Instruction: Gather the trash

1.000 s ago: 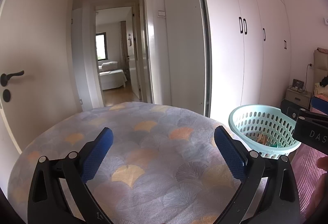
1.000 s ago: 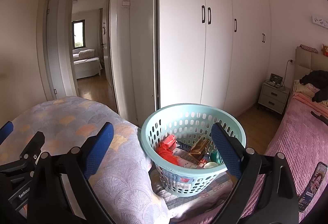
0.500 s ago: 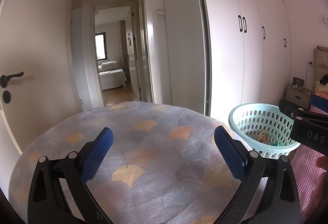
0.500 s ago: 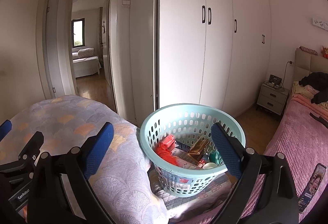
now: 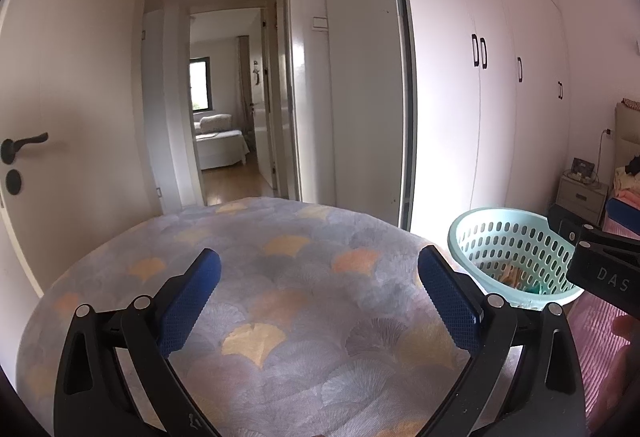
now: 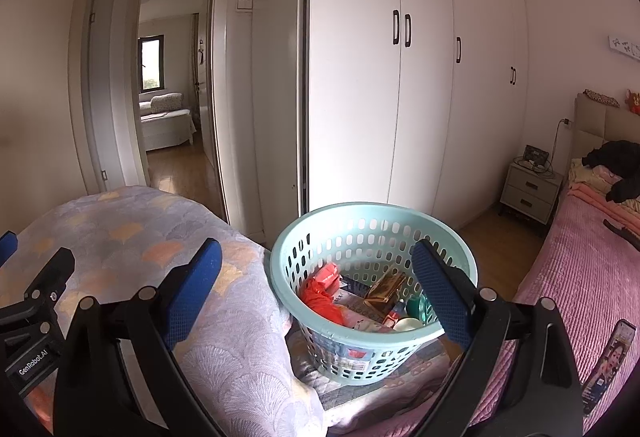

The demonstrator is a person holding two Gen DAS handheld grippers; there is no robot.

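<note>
A light teal perforated basket (image 6: 374, 217) stands beside a round surface covered with a grey fan-patterned cloth (image 6: 132, 233). The basket holds trash: a red plastic bag (image 6: 320, 295), a brown-gold carton (image 6: 386, 287), a green item and white pieces. My right gripper (image 6: 316, 287) is open and empty, hovering in front of and above the basket. My left gripper (image 5: 318, 291) is open and empty above the patterned cloth (image 5: 280, 277). The basket (image 5: 508, 237) shows at the right of the left wrist view, partly hidden by the right gripper's body.
White wardrobe doors (image 6: 400, 77) stand behind the basket. An open doorway (image 5: 228, 97) leads to another room. A pink bed (image 6: 580, 265) with a phone (image 6: 608, 365) lies to the right, with a nightstand (image 6: 528, 193) beyond. A door with a black handle (image 5: 24, 143) is at left.
Both views have shifted slightly: the basket has drifted a little left and closer in the right wrist view. Both grippers stay open and empty.
</note>
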